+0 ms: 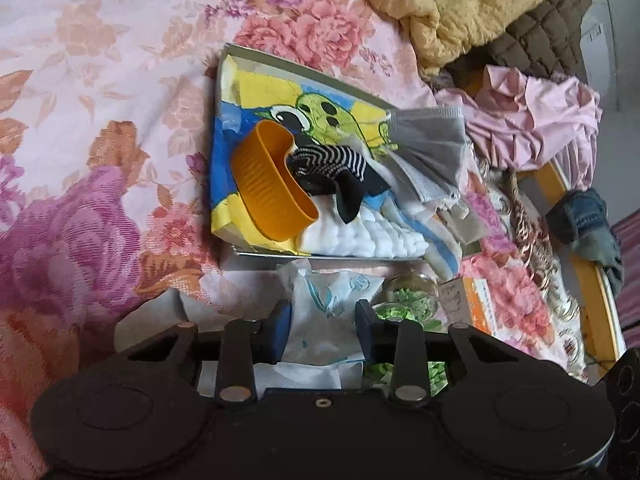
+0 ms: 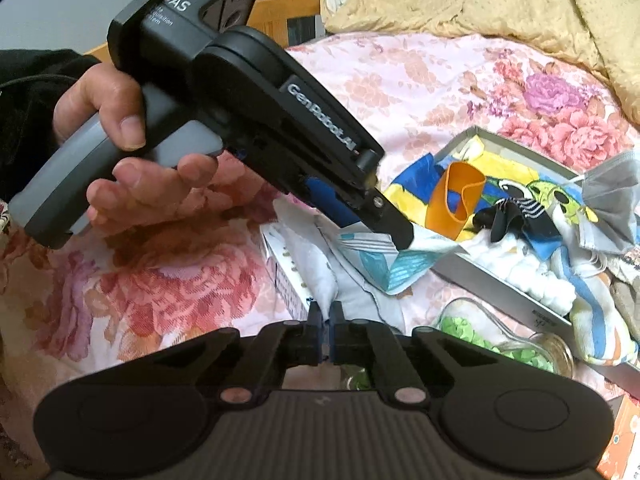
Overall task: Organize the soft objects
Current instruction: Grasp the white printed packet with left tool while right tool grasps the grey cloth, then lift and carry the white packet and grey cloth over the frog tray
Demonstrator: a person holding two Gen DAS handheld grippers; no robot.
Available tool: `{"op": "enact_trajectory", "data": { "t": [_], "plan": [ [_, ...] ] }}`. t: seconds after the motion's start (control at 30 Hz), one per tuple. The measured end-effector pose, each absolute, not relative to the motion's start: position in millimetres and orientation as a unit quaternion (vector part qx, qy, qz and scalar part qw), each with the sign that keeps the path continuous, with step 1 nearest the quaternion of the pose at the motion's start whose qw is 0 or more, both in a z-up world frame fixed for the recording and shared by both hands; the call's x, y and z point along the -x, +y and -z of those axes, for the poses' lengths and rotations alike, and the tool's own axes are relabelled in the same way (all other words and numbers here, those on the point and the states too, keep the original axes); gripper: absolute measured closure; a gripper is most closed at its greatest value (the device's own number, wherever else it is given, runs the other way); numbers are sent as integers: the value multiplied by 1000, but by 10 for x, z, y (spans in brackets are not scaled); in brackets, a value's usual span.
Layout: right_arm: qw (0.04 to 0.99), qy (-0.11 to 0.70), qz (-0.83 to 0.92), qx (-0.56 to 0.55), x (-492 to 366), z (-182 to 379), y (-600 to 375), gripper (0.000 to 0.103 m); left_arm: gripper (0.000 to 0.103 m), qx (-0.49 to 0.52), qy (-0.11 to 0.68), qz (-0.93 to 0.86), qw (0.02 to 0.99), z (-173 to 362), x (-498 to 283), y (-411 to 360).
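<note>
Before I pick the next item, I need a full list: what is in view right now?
floral bedsheet: one, pink, under everything
shallow box: one, grey, mid-bed
cartoon cloth: one, yellow-blue, lining the box
silicone sleeve: one, orange, in the box
striped sock: one, black-white, beside the sleeve
face mask: one, grey, over the box's edge
fluffy cloth: one, white, box front
glass jar: one, green bits inside, near the box
carton: one, orange, beside the jar
blanket: one, yellow, far end
garment: one, pink, bed edge
white packet: one, in the left gripper
left gripper: closed on the packet
right gripper: shut, empty
hand: holding the left gripper
</note>
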State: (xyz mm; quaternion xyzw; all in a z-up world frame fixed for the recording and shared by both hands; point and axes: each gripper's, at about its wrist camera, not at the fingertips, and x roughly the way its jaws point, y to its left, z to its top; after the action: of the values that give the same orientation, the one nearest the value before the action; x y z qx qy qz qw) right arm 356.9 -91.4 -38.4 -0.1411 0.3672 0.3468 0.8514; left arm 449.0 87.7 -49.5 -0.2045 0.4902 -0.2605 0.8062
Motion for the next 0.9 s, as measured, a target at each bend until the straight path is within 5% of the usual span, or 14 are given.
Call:
{"op": "enact_trajectory", "data": {
  "t": [0.13, 0.2, 0.9],
  "plan": [
    [864, 350, -337, 135, -3556, 308, -942, 100, 69, 228, 474, 261, 809, 433, -4482, 998],
    [868, 344, -334, 132, -3557, 280, -945, 101, 80, 213, 449, 266, 826, 366, -4458, 1007],
    [901, 267, -313, 136, -3811, -158, -1025, 100, 83, 239, 343, 265, 869, 20, -4666, 1108]
  ]
}}
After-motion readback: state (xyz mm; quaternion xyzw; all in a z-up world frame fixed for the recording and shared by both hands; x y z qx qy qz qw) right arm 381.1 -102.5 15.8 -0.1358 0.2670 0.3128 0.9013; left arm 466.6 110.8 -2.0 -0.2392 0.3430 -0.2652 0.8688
